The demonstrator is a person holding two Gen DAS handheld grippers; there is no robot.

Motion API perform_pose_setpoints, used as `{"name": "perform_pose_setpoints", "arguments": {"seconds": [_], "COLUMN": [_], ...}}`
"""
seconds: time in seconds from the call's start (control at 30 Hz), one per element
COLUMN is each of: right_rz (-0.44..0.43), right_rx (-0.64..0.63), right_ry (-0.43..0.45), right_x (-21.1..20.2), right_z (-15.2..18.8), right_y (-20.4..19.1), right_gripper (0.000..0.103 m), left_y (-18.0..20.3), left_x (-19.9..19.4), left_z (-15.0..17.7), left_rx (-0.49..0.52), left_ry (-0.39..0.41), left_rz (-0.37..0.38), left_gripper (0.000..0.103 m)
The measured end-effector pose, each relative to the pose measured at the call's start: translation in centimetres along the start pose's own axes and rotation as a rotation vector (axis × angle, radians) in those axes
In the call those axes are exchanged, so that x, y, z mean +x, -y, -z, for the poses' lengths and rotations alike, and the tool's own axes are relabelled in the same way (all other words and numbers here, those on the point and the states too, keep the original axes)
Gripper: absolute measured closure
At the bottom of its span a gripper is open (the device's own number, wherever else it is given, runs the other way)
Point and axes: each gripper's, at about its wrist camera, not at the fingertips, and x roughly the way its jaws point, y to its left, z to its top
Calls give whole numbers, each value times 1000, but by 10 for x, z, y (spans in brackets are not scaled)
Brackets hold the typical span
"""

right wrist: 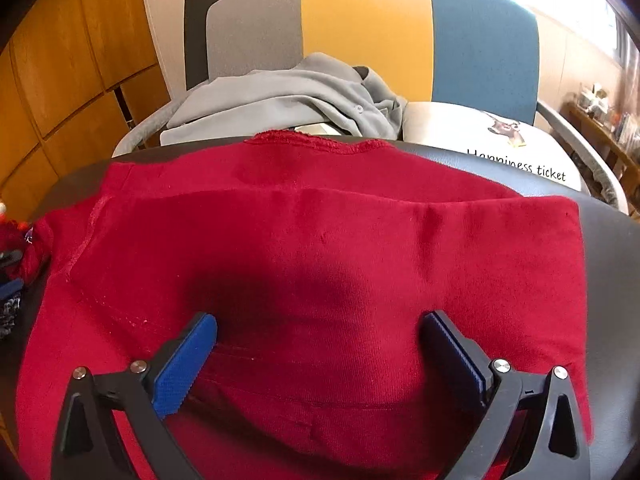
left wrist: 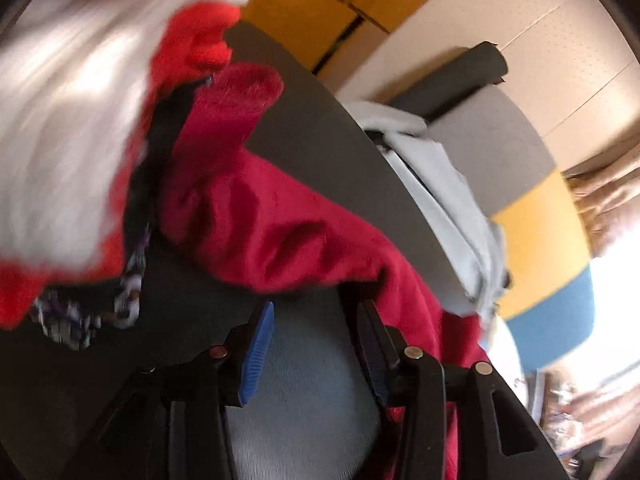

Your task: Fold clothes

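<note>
A dark red garment (right wrist: 320, 248) lies folded flat on the dark table (right wrist: 612, 280), its collar edge toward the chair. My right gripper (right wrist: 320, 344) hovers over the garment's near half, jaws wide open, nothing between the blue pads (right wrist: 188, 364). In the left wrist view the same red garment (left wrist: 280, 220) lies bunched across the table (left wrist: 320, 140). My left gripper (left wrist: 316, 344) is open with bare surface between its fingers. Red cloth drapes over the tip and outer side of its right finger (left wrist: 376, 352). The picture there is tilted and blurred.
A blurred white-and-red thing (left wrist: 60, 120) with a patterned knit edge (left wrist: 88, 316) fills the upper left; glove or cloth, I cannot tell. Behind the table stands a grey, yellow and blue chair (right wrist: 368, 32) with a grey garment (right wrist: 288, 92) and a printed white cushion (right wrist: 500, 140). Wooden cupboards (right wrist: 60, 80) are left.
</note>
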Motion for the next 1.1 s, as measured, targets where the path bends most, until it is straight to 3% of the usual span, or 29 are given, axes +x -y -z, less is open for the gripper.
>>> {"name": "perform_pose_setpoints", "arguments": {"seconds": [0.13,0.33,0.53,0.6,0.63,0.7,0.77,0.87,0.93,1.1], "right_rz": [42,40,28,25,25,21,16,11,11,8], "right_rx": [-35,-37,-31,-29,-29,-26,-25,-23,-24,-19], "right_ry": [1,9,17,19,21,24,27,31,32,35], "right_x": [3,2,1,1,1,1,0,0,0,0], "right_z": [1,1,3,3,3,3,3,3,3,4], "right_y": [-5,-4,-2,-1,-2,-1,1,3,3,3], "right_gripper": [0,0,0,0,0,0,0,0,0,0], "left_y": [1,-8,8,16,20,32,44,84,112,177], "left_x": [22,34,54,58,61,69,71,57,46,20], "left_z": [-5,-13,-25,-28,-30,-31,-30,-22,-11,44], "left_rx": [-85,-326,-406,-389,-366,-301,-229,11,156,578], "left_ry": [-44,-46,-9,3,2,-25,-25,63,97,47], "left_rz": [-59,1,-54,-78,-84,-97,-109,-100,-50,191], "left_gripper": [59,53,49,50,58,92,100,103,103,102]}}
